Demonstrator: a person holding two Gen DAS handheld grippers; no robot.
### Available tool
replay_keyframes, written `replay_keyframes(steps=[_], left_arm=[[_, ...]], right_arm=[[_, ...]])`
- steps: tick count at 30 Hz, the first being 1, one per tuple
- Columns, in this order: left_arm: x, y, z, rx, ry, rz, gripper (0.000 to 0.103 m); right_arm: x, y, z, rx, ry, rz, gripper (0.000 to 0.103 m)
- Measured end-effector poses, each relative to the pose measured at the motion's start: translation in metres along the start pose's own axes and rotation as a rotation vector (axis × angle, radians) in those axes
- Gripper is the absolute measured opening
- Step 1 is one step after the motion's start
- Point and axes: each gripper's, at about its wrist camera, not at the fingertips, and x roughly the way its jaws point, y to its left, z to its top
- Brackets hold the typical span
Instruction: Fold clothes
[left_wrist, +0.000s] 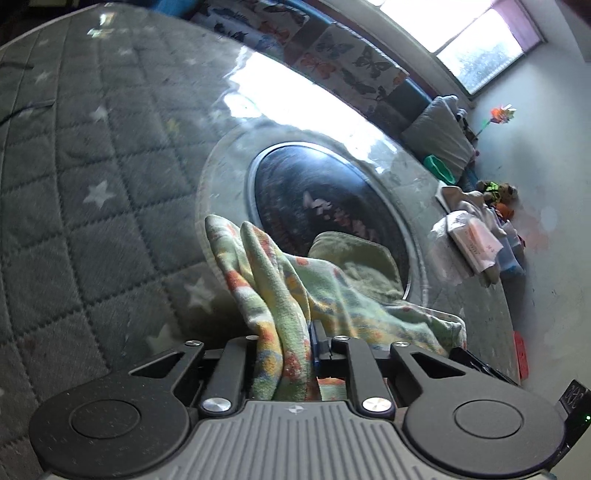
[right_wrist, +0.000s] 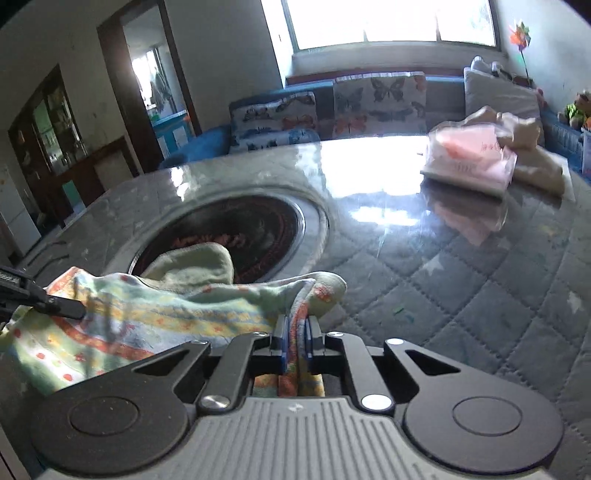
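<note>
The cloth (right_wrist: 155, 317) hung stretched left to right between us: our right gripper (right_wrist: 295, 332) and left gripper (left_wrist: 291, 343) each pinched one end above the table (right_wrist: 461, 277).

Soft terry cloth towel (right_wrist: 155, 314), glossy glass tabletop (right_wrist: 388, 206), quilted fabric beneath

Bright sun pours in from the window (right_wrist: 391, 22) far ahead of the tongs and makes a big white shine on the glass table top (right_wrist: 373, 162). Everything looks a bit fuzzy. Straight lines bend near the picture edges.
</note>
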Motion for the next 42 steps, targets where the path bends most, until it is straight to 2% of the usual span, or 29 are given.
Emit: replay_keyframes(steps=[6, 12, 21, 34, 42], left_arm=[[0.001, -0.039, 0.009, 0.104, -0.011, -0.045, 0.011], [0.015, -0.091, 0.018, 0.215, -0.015, -0.105, 0.011], [0.048, -0.165, 0.022, 0.345, 0.026, -0.193, 0.011], [0.089, -0.247, 0.008, 0.49, 0.1, -0.224, 0.011], [0.111, -0.273, -0.004, 0.544, 0.127, -0.201, 0.012]], right_arm=[[-0.035, 0.005, 0.011, -0.046, -0.081, -0.02, 0.006], [-0.069, -0.011, 0.025, -0.05, -0.15, -0.11, 0.006], [-0.117, -0.053, 0.038, -0.008, -0.234, -0.269, 0.006], [-0.15, -0.108, 0.041, 0.041, -0.274, -0.426, 0.006], [-0.16, -0.129, 0.032, 0.067, -0.267, -0.47, 0.006]])
